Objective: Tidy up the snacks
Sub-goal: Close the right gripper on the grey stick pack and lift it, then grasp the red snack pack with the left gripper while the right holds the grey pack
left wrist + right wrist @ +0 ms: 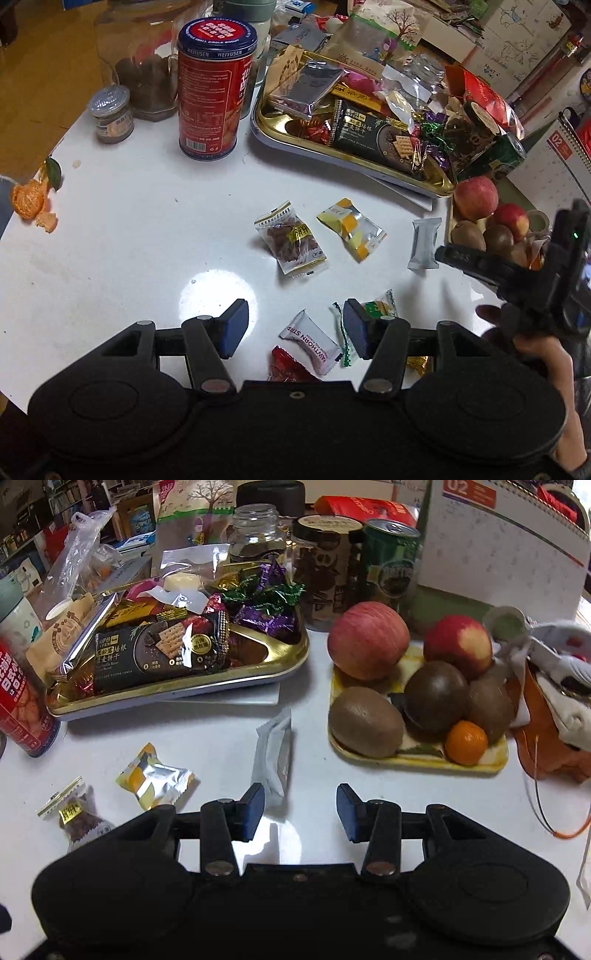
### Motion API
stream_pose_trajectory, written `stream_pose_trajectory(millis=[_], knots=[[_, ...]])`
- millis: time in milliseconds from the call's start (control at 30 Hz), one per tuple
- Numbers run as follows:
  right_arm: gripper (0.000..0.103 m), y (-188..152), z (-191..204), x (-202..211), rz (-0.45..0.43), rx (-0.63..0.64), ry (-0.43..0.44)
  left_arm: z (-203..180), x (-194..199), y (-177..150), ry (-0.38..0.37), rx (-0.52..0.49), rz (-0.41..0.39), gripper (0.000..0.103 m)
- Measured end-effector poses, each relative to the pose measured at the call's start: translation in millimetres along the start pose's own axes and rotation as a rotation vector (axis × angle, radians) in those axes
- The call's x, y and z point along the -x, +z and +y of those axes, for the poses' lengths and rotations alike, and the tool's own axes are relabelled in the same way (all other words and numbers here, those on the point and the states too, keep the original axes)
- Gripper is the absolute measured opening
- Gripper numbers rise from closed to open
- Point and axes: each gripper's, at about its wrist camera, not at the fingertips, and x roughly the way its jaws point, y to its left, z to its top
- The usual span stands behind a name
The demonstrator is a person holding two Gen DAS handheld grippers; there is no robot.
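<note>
My right claw [300,812] gapes empty, the white sachet [273,755] at eleven o'clock; next I judge: close in, pinch it, carry to the gold tray [258,664].

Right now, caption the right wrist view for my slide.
Open right gripper hovers near a white packet, between the gold snack tray and fruit tray.

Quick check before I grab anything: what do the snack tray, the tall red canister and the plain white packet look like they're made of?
Snack tray: looks like metal with a glossy gold finish; its rim mirrors the wrappers. Tall red canister: probably tinplate, given its printed body, blue lid and rolled rim, though it could be coated cardboard. Plain white packet: thin matte film or foil, with crimped ends and a soft crease.
</note>
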Motion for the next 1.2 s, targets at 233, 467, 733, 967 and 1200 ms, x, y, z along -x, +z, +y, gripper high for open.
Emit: stream_pose_trajectory(millis=[233,467,733,967,1200], knots=[[0.046,19.8,22.8,-34.1,0.006,0.009,-0.023,-6.9,8.8,-0.4,-0.017,-0.051,-0.022,0.061],[0.028,7.1,11.2,-53.6,0.063,-0.062,-0.022,-25.5,-7.6,-0.7,0.039,-0.136,0.005,0.061],[0.027,-33.4,-25.8,-21.1,0.138,-0.131,0.062,-35.7,-16.1,-8.2,0.102,-0.197,-0.009,0.061],[0.027,-57.7,-48.3,29.2,0.128,-0.103,0.105,-37.4,-14.9,-14.9,0.149,-0.210,-0.046,0.061],[0.027,-84.7,-62.9,72.7,0.134,-0.134,0.165,-41.1,0.2,-27.5,0.124,-0.269,-0.083,0.062]])
